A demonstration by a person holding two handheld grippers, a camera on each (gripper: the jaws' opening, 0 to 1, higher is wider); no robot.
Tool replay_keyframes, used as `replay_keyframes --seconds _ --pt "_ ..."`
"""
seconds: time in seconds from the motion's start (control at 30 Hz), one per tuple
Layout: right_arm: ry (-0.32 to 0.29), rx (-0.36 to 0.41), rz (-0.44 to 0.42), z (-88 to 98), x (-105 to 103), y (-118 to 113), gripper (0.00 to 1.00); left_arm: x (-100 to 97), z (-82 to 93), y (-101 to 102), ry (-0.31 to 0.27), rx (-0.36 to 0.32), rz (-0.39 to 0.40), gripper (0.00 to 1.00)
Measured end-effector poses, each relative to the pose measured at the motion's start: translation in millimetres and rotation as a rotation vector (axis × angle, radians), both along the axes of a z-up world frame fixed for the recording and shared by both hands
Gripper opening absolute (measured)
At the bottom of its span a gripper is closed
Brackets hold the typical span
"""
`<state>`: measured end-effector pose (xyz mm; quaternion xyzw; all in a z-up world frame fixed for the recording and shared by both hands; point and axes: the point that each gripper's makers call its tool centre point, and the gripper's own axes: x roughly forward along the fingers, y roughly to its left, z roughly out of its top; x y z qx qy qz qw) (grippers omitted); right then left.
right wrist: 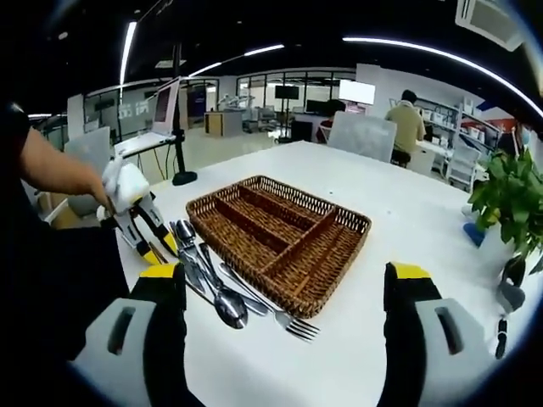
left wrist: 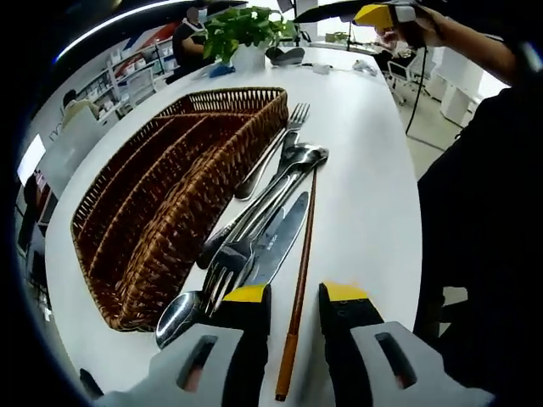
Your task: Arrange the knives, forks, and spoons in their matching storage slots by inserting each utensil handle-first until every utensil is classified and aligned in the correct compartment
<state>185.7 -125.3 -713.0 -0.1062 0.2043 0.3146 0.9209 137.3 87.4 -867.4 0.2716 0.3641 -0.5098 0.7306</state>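
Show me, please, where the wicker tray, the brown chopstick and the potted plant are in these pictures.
wicker tray (right wrist: 325,220): right gripper view, on its far rim.
brown chopstick (left wrist: 301,275): left gripper view, mid-shaft.
potted plant (left wrist: 246,25): left gripper view, on its leaves.

You're in an open-plan office, not a kitchen: the right gripper view has linear ceiling light strips (right wrist: 441,58), glass-walled rooms (right wrist: 280,97) at the back, wall screens (right wrist: 356,91), and a person seated at a desk (right wrist: 407,127) with office chairs (right wrist: 363,136) around. Your work surface is a long white meeting table (right wrist: 407,212) with a potted plant (left wrist: 244,36) at its end. The left gripper view adds shelving (left wrist: 127,76) along the wall.
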Motion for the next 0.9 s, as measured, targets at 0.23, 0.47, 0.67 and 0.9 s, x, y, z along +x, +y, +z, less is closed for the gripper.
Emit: replay_keyframes --seconds 0.23,0.47,0.67,0.9 --pt "-0.004 0.007 -0.003 0.7 -0.2 -1.7 1.0 -1.7 -4.9 0.7 -0.018 0.033 -0.046 0.17" --pt "-0.003 0.027 -0.014 1.2 -0.2 -4.3 1.0 -8.7 -5.3 -3.6 -0.043 0.051 -0.129 0.09" --pt "0.001 0.034 -0.017 0.3 -1.9 -5.2 1.0 -9.5 -6.2 -3.9 -0.023 0.046 -0.115 0.05" --pt "-0.003 0.041 -0.022 2.1 -2.6 -6.4 1.0 -9.3 -6.5 -3.3 -0.002 0.051 -0.098 0.05"
